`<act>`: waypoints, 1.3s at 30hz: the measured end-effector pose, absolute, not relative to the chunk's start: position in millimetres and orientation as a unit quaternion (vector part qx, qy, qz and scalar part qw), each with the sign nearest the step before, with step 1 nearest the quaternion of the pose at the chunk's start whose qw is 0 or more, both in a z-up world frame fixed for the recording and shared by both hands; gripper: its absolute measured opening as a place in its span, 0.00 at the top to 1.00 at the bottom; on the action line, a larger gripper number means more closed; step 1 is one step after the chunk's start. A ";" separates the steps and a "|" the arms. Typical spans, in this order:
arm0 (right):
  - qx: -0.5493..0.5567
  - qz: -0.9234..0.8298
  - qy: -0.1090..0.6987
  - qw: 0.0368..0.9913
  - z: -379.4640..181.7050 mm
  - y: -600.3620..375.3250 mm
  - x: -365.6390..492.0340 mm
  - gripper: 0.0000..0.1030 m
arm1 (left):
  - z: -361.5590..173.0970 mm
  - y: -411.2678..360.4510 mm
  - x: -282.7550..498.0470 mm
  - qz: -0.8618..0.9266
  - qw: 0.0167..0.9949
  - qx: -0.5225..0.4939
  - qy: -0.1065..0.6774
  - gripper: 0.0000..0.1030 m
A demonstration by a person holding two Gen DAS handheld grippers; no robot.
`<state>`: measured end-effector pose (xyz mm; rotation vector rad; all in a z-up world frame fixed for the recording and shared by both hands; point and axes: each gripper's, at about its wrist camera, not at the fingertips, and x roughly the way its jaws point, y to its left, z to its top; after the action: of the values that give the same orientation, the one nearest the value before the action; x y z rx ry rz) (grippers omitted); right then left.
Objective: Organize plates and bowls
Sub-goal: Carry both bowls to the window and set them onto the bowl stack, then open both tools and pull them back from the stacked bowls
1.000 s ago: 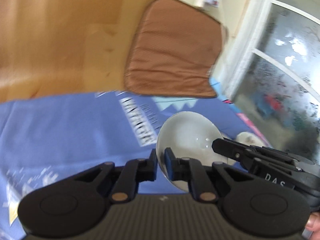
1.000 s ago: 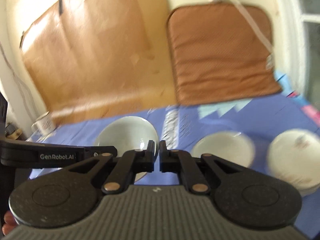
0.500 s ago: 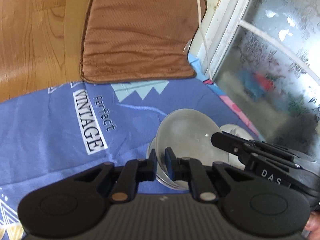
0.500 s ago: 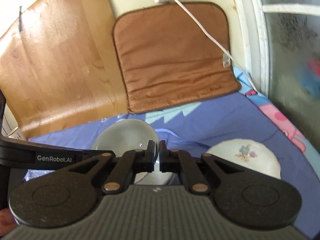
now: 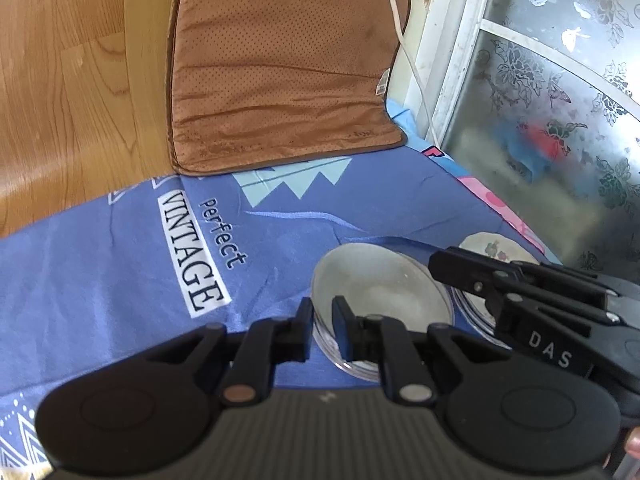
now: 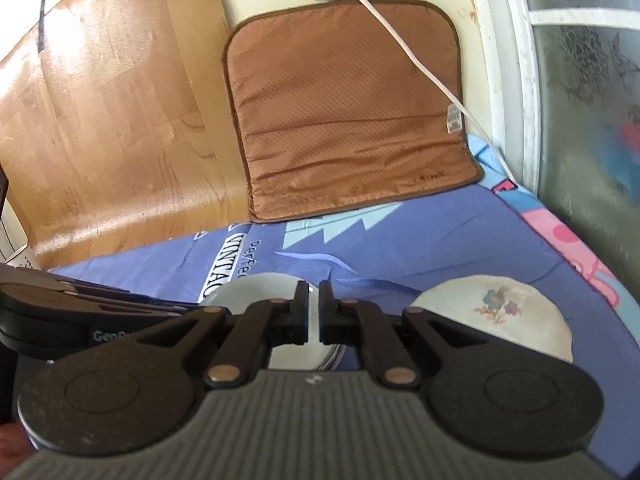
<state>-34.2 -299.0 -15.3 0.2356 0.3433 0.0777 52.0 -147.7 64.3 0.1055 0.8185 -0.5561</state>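
While my left jaws grip the bowl rim, the count and readings stand as below.

Bowls: one pale grey glazed round bowl (image 5: pixel 380 288), seated in at least one clear glass dish whose rim shows under it (image 5: pixel 356 364); exact number in the stack I cannot tell.
Plates: one white round plate with a small blue-and-purple flower print (image 6: pixel 496 316), lying flat on the cloth just right of the bowl stack.
Left gripper (image 5: pixel 322 330): my black fingers clamped on the near rim of the grey bowl, one finger outside, one inside.
Right gripper (image 6: pixel 314 312): my jaws drawn nearly together with a thin slit between; they hang over the bowl, and I cannot tell whether they pinch its rim or anything else.
Bowl position: on the blue printed bedsheet (image 5: pixel 120 280), between my two grippers, near the frosted patterned window pane (image 5: pixel 560 100).
Writing, cloth: "perfect" and "VINTAGE" in a white label.
Writing, tools: "DAS" on the right tool as seen from the left camera; "GenR…" partly hidden on the left tool as seen from the right camera.
Cushions: one brown perforated square cushion (image 6: pixel 348 112) leaning on the wall.
Cables: one white cable (image 6: pixel 400 28) running down across the cushion.
Panel: one wood-grain board (image 6: pixel 112 112) left of the cushion.
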 end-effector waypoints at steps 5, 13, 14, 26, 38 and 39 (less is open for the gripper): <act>0.107 0.036 0.154 0.982 -12.5 -294.5 -42.6 0.93 | 69.5 -138.8 46.0 -0.261 0.887 0.053 0.376 0.86; 0.121 0.035 0.133 0.983 -9.1 -291.4 -53.9 0.92 | 72.3 -126.8 33.3 -0.246 0.901 0.070 0.349 0.86; 0.122 0.032 0.129 0.984 -9.6 -290.4 -56.4 0.92 | 72.4 -123.5 31.8 -0.245 0.903 0.074 0.344 0.86; 0.101 0.004 0.101 0.990 -27.2 -264.8 -77.2 0.92 | 62.8 -93.5 33.4 -0.212 0.914 0.066 0.341 0.86; 0.062 0.020 0.097 0.993 -31.3 -229.5 -77.9 0.92 | 46.0 -66.4 36.4 -0.178 0.922 0.067 0.337 0.85; 0.060 0.023 0.100 0.993 -31.8 -226.5 -77.0 0.92 | 44.4 -63.4 36.6 -0.176 0.922 0.065 0.338 0.85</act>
<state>-77.0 -226.5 -31.8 0.1210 0.1996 0.0452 36.6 -63.4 44.4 0.1340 0.6936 -0.3609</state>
